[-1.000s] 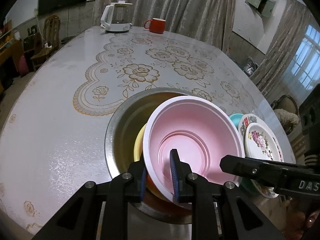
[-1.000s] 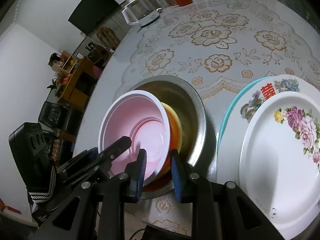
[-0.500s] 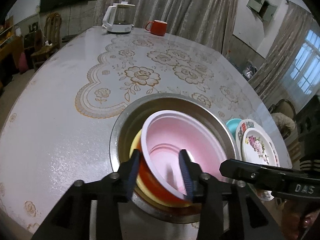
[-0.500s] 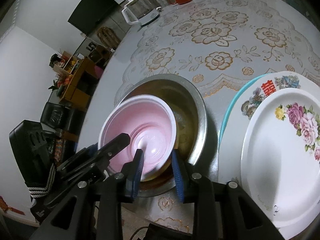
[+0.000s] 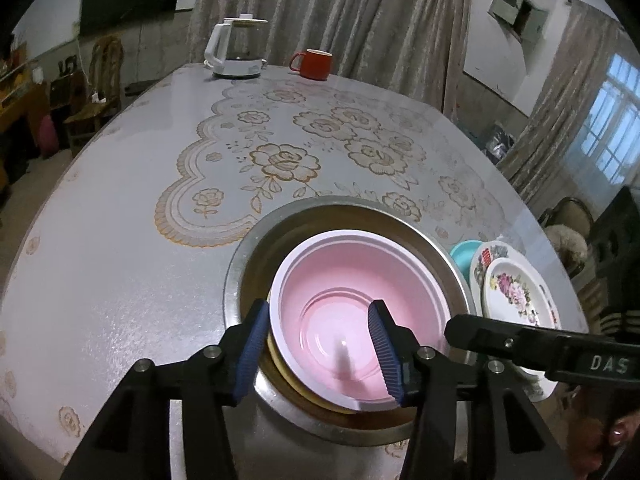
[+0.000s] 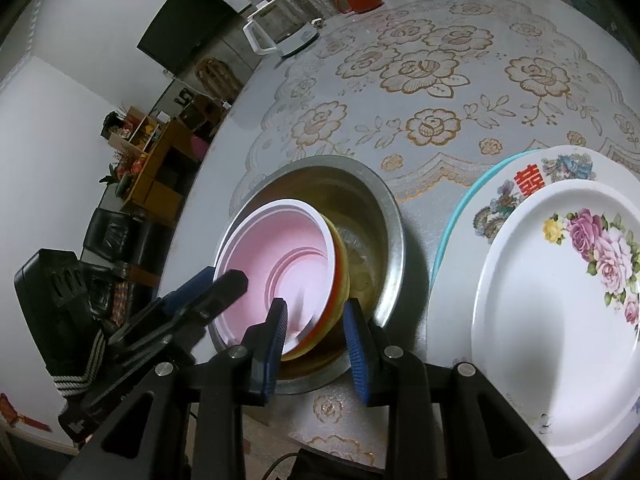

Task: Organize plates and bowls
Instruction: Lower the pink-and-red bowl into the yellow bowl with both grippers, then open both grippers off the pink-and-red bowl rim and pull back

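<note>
Pink bowl (image 5: 352, 280) nested in steel basin (image 5: 240, 264)

The room is dim and bluish; daylight enters from a window (image 5: 608, 136) at three o'clock. Strong fisheye bending and black corners; the counter (image 5: 120, 264) shows soft glare.

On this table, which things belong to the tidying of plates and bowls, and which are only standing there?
Belong to the job:
pink bowl
orange bowl
yellow bowl
metal basin
rose plate
plate with red character
teal plate

Only standing there:
kettle
red mug
</note>
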